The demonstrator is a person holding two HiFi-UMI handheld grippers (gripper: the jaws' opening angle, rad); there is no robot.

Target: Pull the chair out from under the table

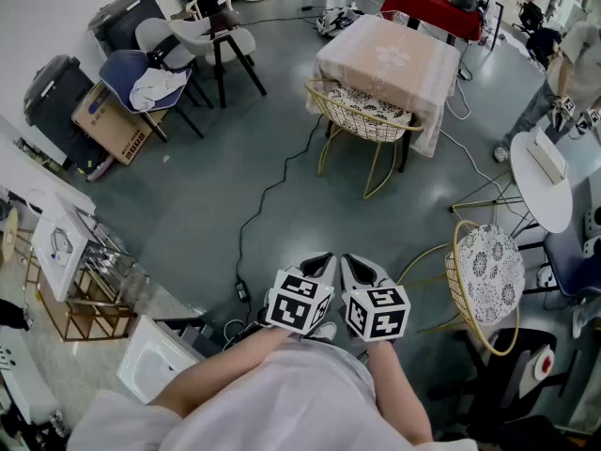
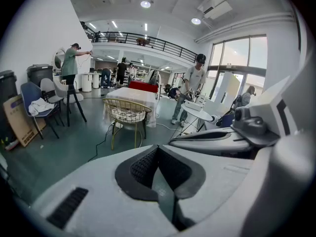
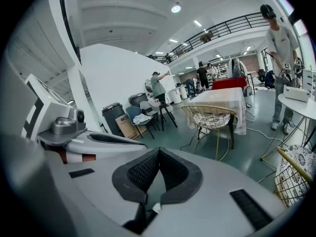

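Far beyond my left gripper (image 1: pixel 322 259) and right gripper (image 1: pixel 355 261), fingers closed and empty, the chair (image 1: pixel 366 113) might snag the floor cable (image 1: pixel 266 193) seemingly beside its legs.

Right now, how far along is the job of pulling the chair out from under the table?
Done: nothing yet. The gold wire chair sits tucked against the cloth-covered table.
In hand: nothing. The left hand-held gripper and the right hand-held gripper are both shut and empty, close to the person's body and far from the chair.
Left: walk over, grip the chair and pull it out.
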